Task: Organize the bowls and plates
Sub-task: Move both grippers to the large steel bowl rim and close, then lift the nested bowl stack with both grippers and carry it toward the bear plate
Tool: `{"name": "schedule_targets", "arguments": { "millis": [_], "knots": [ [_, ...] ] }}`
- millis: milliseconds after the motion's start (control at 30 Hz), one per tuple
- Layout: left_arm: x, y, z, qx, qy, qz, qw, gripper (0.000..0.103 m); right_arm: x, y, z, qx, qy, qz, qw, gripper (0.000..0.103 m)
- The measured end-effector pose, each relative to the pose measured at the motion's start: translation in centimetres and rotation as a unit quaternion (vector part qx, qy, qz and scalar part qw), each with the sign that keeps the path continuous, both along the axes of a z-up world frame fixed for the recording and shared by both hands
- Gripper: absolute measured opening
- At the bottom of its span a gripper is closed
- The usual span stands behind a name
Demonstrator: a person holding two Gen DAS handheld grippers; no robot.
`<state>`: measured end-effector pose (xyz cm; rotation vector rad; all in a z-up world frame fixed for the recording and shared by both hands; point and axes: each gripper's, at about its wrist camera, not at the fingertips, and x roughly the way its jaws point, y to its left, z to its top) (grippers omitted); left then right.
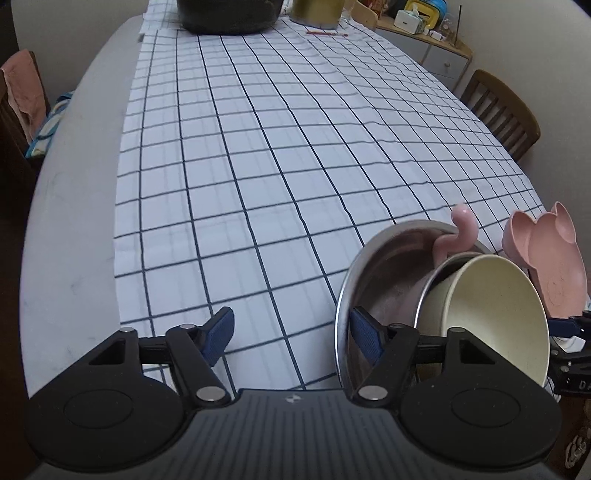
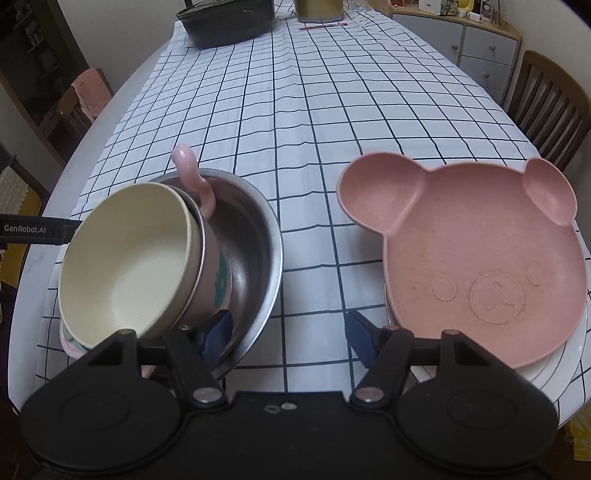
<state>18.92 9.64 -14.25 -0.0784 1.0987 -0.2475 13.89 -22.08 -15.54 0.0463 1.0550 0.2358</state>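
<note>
Steel shows nearest in both views: a wide steel bowl sits on the checked tablecloth with a smaller cup-like bowl tipped on its side inside it, and a cream bowl nested in that one, its mouth facing the cameras.

The right gripper stands with its jaws spread wide and nothing between them but cloth. Its left finger reaches over the near rim of the steel bowl; whether it touches the metal cannot be told. Just beyond its right finger lies a pink bear-face plate, with two round ear wells and an embossed snout and eyes, resting on a white plate whose rim peeks out beneath it.

The left gripper is likewise spread wide and holds nothing. Its right finger lies at the near rim of the steel bowl, with the cream bowl just right of that finger; its left finger hangs over bare cloth.

A curved pink handle rises from the tipped inner bowl, past the far side of the nest.

Only the right wrist view shows the bear face, the white plate and a green print on the inner bowl's pink wall. The left wrist view sees the bear plate edge-on at far right, and the right gripper's tip below it.

Far beyond both jaws stand a dark pot and a gold canister.
</note>
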Motion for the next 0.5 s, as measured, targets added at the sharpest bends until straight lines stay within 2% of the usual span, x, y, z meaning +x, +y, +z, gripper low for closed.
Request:
{"name": "schedule_targets", "arguments": {
  "millis": [100, 267, 500],
  "knots": [
    [0.0, -0.4, -0.2, -0.006, 0.003, -0.008, 0.9999, 0.055, 0.3, 0.0, -0.3, 0.001, 0.006, -0.003, 1.000, 0.058],
    [-0.1, -0.5, -0.5, -0.037, 0.021, -0.014, 0.9990, 0.031, 0.7, 0.5, -0.6, 0.009, 0.017, 0.003, 1.000, 0.046],
    [-0.1, -0.9, -0.8, -0.058, 0.043, -0.005, 0.9974, 0.014, 0.8, 1.4, -0.7, 0.020, 0.026, 0.022, 0.999, 0.028]
  ]
}}
